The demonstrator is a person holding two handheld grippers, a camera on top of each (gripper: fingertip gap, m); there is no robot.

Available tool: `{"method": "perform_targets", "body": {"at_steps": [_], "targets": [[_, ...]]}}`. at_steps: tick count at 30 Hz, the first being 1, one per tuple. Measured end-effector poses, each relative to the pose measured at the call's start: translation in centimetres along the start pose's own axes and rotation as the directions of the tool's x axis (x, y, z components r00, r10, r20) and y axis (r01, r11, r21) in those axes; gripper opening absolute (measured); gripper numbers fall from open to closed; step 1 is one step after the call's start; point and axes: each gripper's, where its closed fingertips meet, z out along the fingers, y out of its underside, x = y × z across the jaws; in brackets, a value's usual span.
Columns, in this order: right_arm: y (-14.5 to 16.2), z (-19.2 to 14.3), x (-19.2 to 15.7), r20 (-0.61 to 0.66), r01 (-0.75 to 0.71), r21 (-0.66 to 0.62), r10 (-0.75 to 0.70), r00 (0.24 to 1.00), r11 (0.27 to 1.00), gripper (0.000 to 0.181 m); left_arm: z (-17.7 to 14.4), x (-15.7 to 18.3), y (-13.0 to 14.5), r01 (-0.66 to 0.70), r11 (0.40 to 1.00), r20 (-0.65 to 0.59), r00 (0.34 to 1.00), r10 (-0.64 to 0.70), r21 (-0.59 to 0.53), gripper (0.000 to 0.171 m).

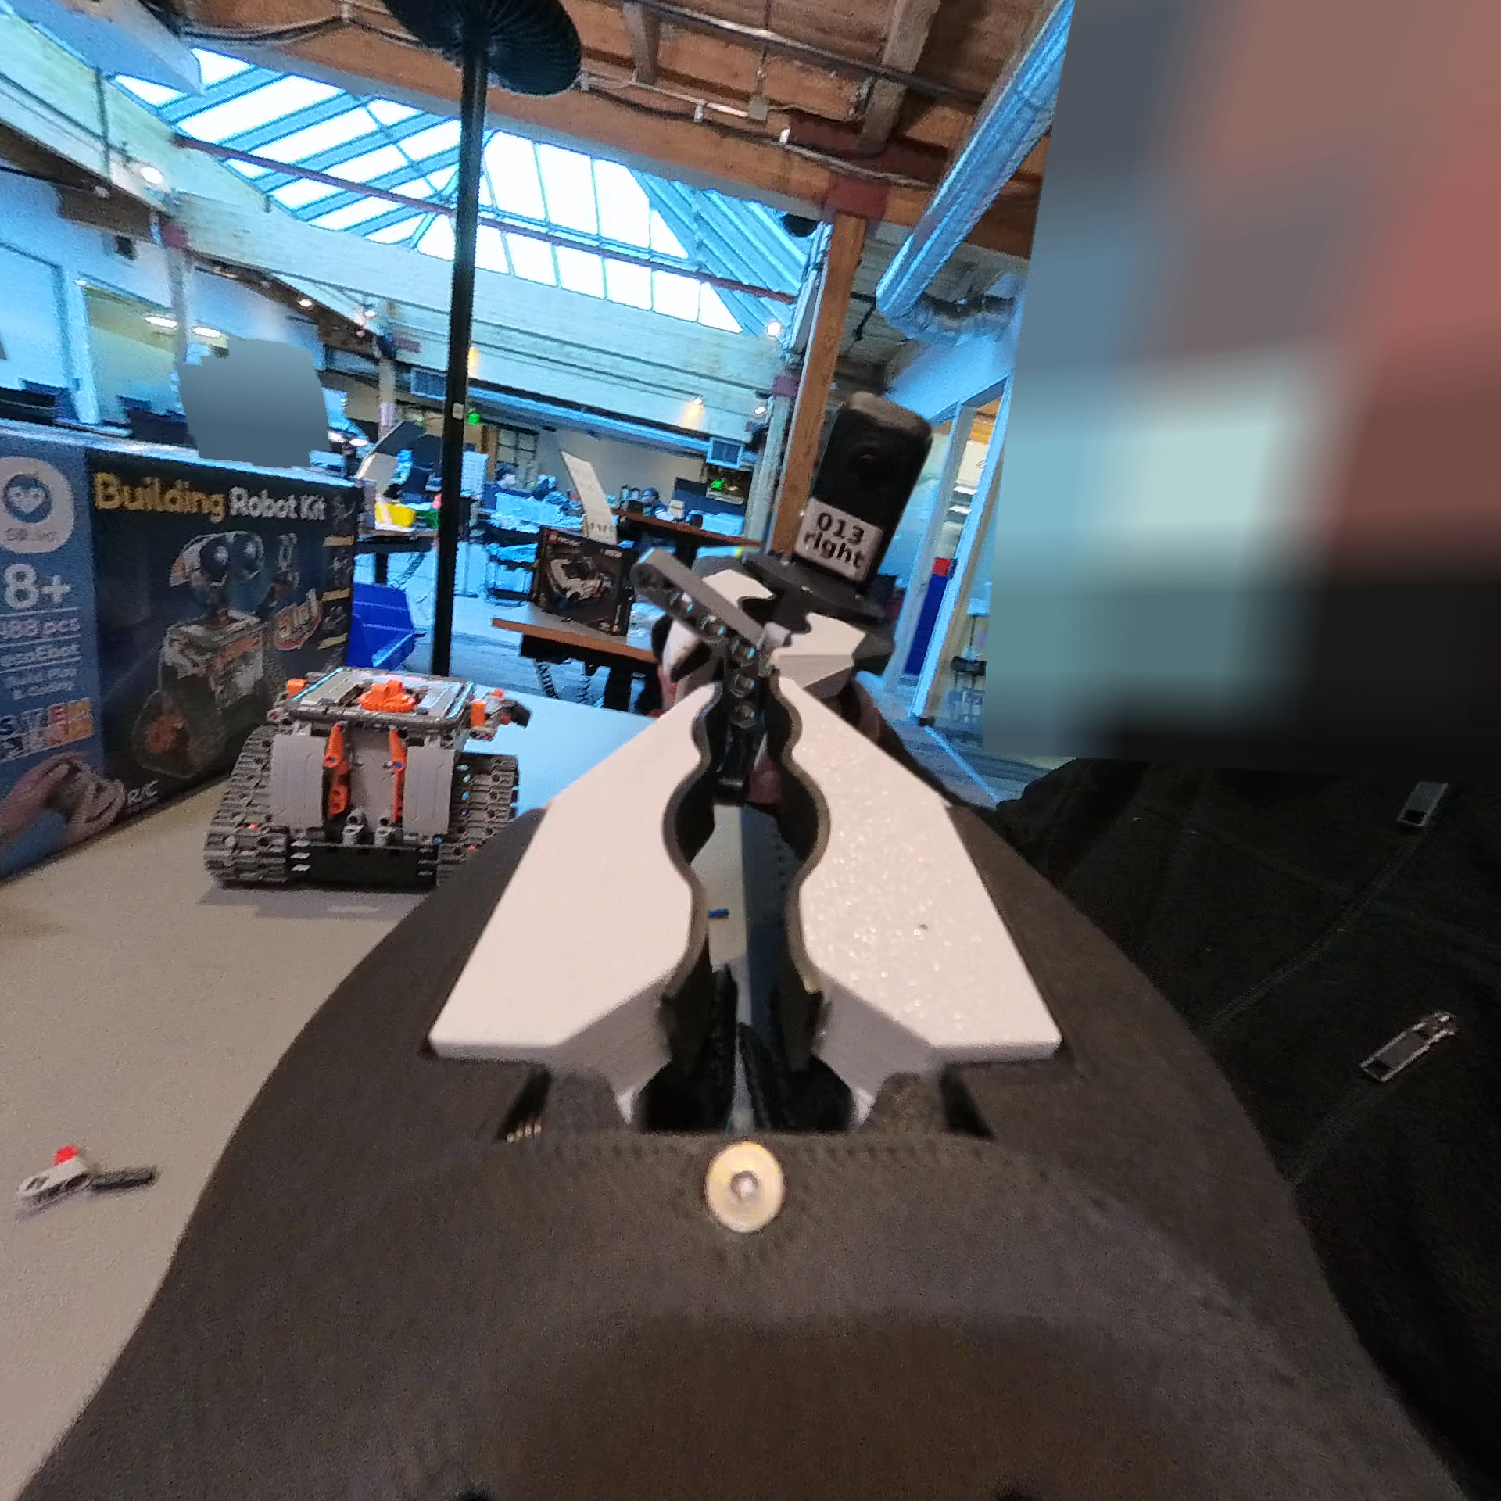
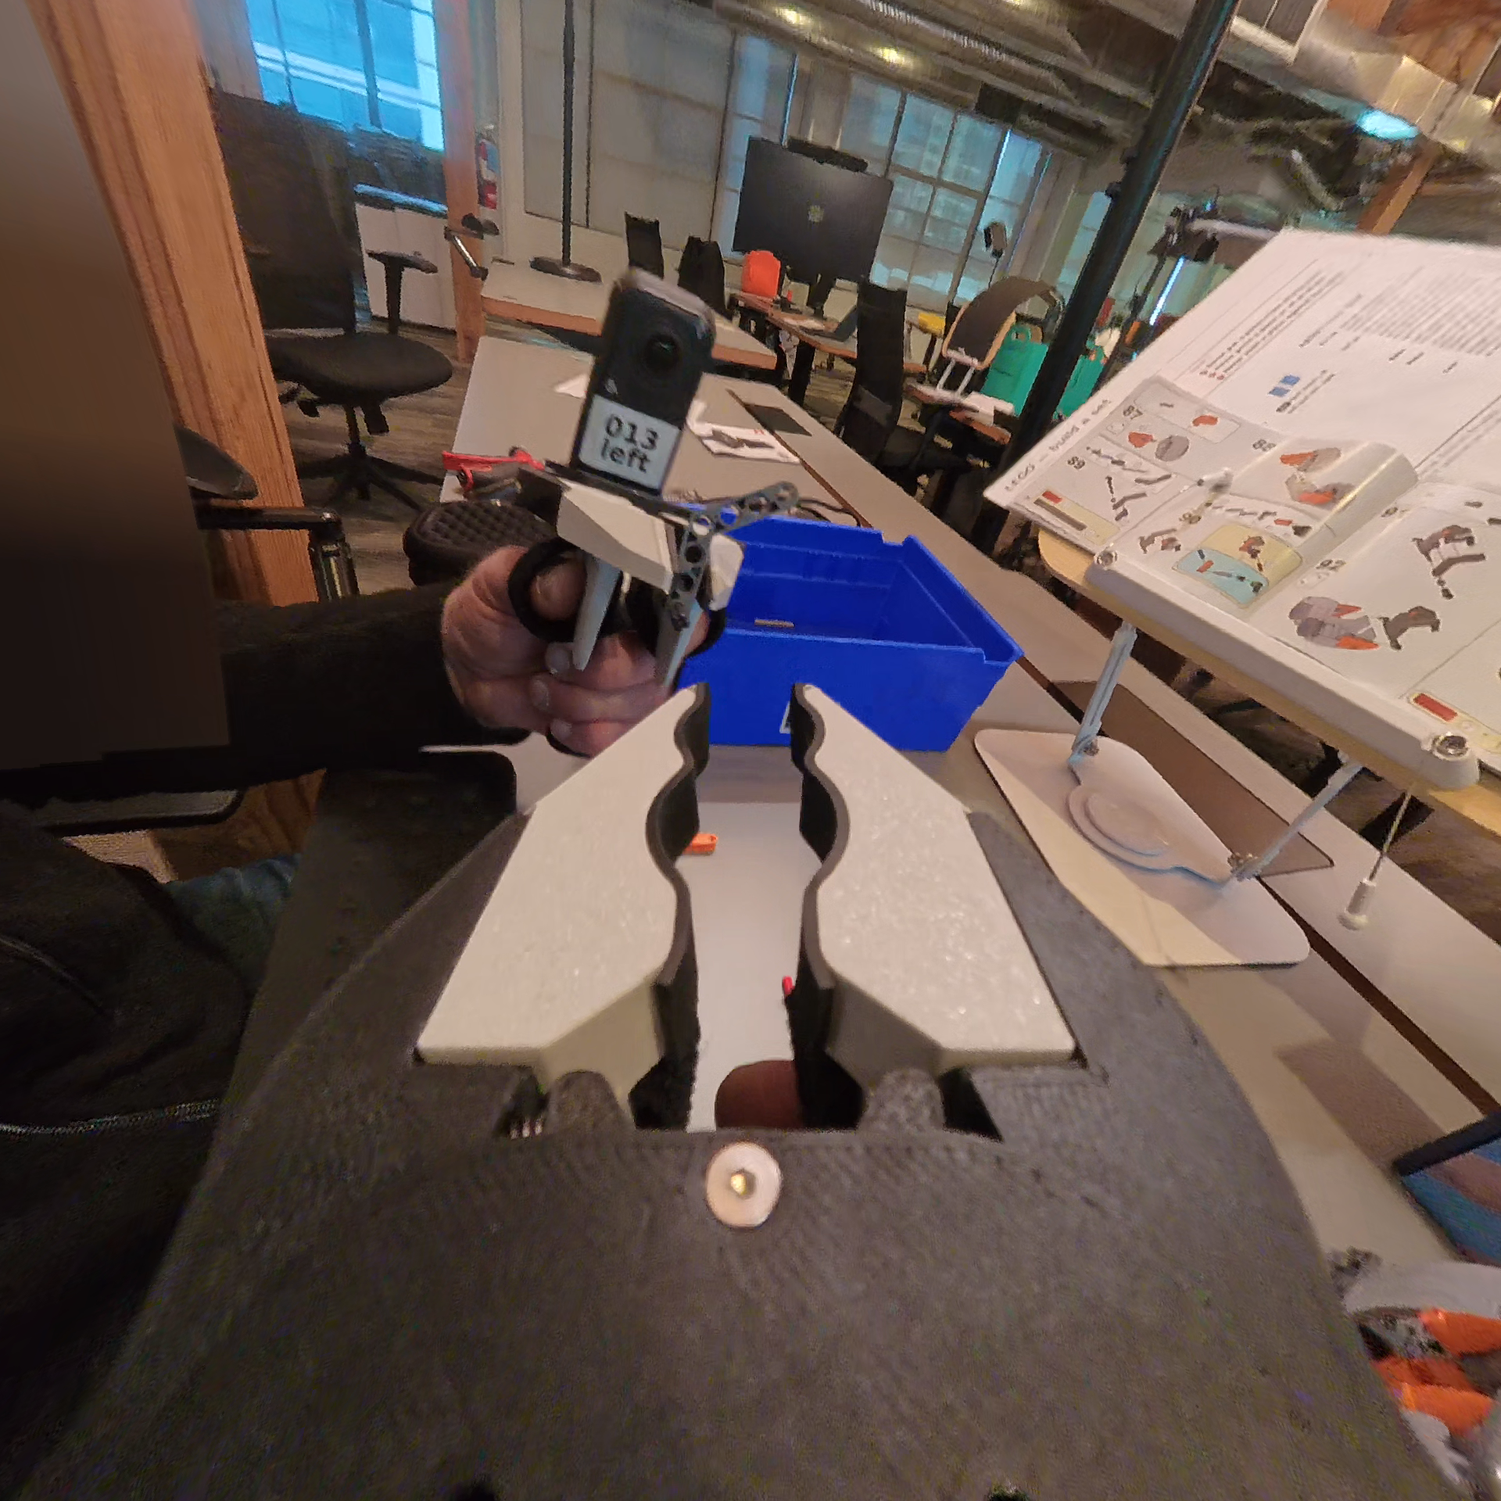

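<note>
Grey holed beam [image 1: 735, 650] clamped upright in left gripper [image 1: 743, 715], raised beside tracked brick robot [image 1: 365, 772]. Right gripper [image 2: 746, 715] part-open, empty, facing blue bin [image 2: 853, 642].

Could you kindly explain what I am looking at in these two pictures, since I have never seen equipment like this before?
There is no robot here: a person holds a hand-operated two-finger gripper in each hand, and each carries a camera that looks forward along its white fingers.

The left wrist view shows the left gripper shut on a grey angled beam with holes, a building-kit part. Beyond it is the right gripper, facing back. On the grey table stand a tracked toy robot model and the kit's box; a small loose part lies nearer.

The right wrist view shows the right gripper open and empty. The person's hand grips the left gripper's handle. Behind are a blue bin and an instruction booklet on a stand.
</note>
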Motion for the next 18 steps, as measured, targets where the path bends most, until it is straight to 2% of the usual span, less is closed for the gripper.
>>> {"method": "perform_targets", "body": {"at_steps": [2, 4, 6, 8, 12, 18], "targets": [[1.6, 0.3, 0.7, -0.017, -0.006, -0.091, 0.005, 1.0, 0.996, 0.015, -0.4, -0.3, 0.6, -0.029, 0.999, 0.066, 0.997, 0.032, -0.046, 0.006], [4.4, 0.8, 0.7, 0.006, -0.011, -0.246, 0.013, 1.0, 0.969, 0.017, -1.0, -0.4, 1.2, -0.053, 0.994, 0.141, 0.988, 0.066, -0.1, 0.006], [7.7, 1.0, -0.2, 0.074, -0.02, -0.411, 0.055, 0.996, 0.912, 0.018, -1.8, -0.4, 2.0, -0.103, 0.979, 0.221, 0.965, 0.141, -0.176, 0.006], [10.4, 1.1, -1.7, 0.148, 0.012, -0.52, 0.076, 0.986, 0.854, 0.019, -2.5, -0.2, 2.8, -0.119, 0.967, 0.263, 0.948, 0.178, -0.225, 0.006], [14.3, 1.8, -4.5, 0.236, 0.089, -0.637, 0.085, 0.968, 0.766, 0.018, -3.8, 0.1, 4.6, -0.109, 0.948, 0.301, 0.932, 0.202, -0.298, 0.006], [18.3, 2.3, -6.5, 0.347, 0.202, -0.728, 0.097, 0.933, 0.655, 0.014, -5.0, -0.1, 5.7, -0.067, 0.956, 0.317, 0.935, 0.161, -0.287, 0.006]]}}
